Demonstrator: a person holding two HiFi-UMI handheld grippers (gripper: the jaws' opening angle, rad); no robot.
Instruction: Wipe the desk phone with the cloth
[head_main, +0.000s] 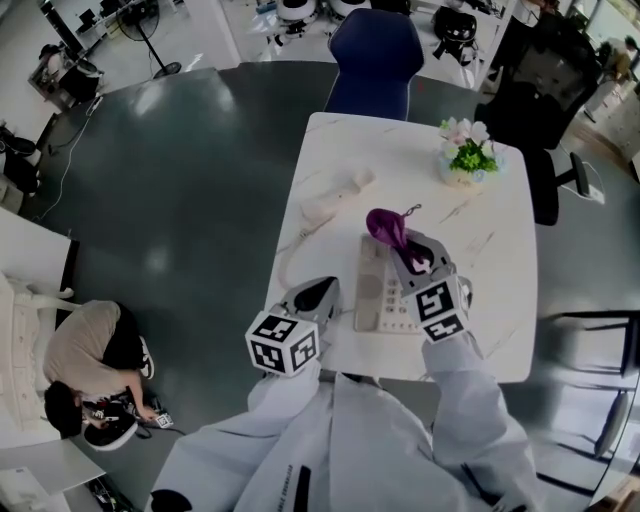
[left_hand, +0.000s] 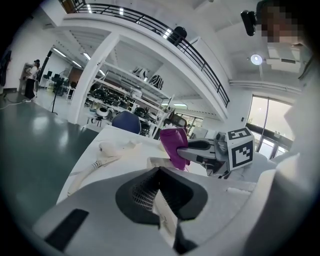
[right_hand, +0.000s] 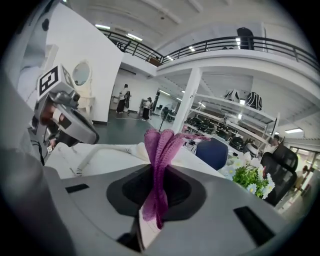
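Far left of the desk phone (head_main: 380, 292), off the tabletop (head_main: 500, 310), a person (head_main: 85, 350) crouches on the dark glossy floor (head_main: 190, 180).

Just left of the phone: left gripper (head_main: 322, 292), jaws pressed together and holding nothing. Tips are near the phone's left edge; contact unclear.

Behind and left of the phone: cream handset (head_main: 335, 200) lying off the cradle on the tabletop. Its coiled cord (head_main: 286, 258) loops along the tabletop's left edge.

Phone: flat rectangular base in cream plastic, rows of small keys facing up. It sits near the tabletop's front edge, about mid-width.

Over the phone's rear right part: right gripper (head_main: 408, 250), jaws clamped on the purple cloth (head_main: 386, 226). Cloth is knit and bunched into folds, standing up past the jaw tips, with a thin loop at its top. Cannot tell whether it touches the phone.

Tabletop: white, smooth, marble-veined.

Right of and behind the phone: small pot of white flowers (head_main: 466, 155) with green leaves. Beyond the far edge stand a blue upholstered chair (head_main: 375, 55) and, further right, a black office chair (head_main: 540, 110).
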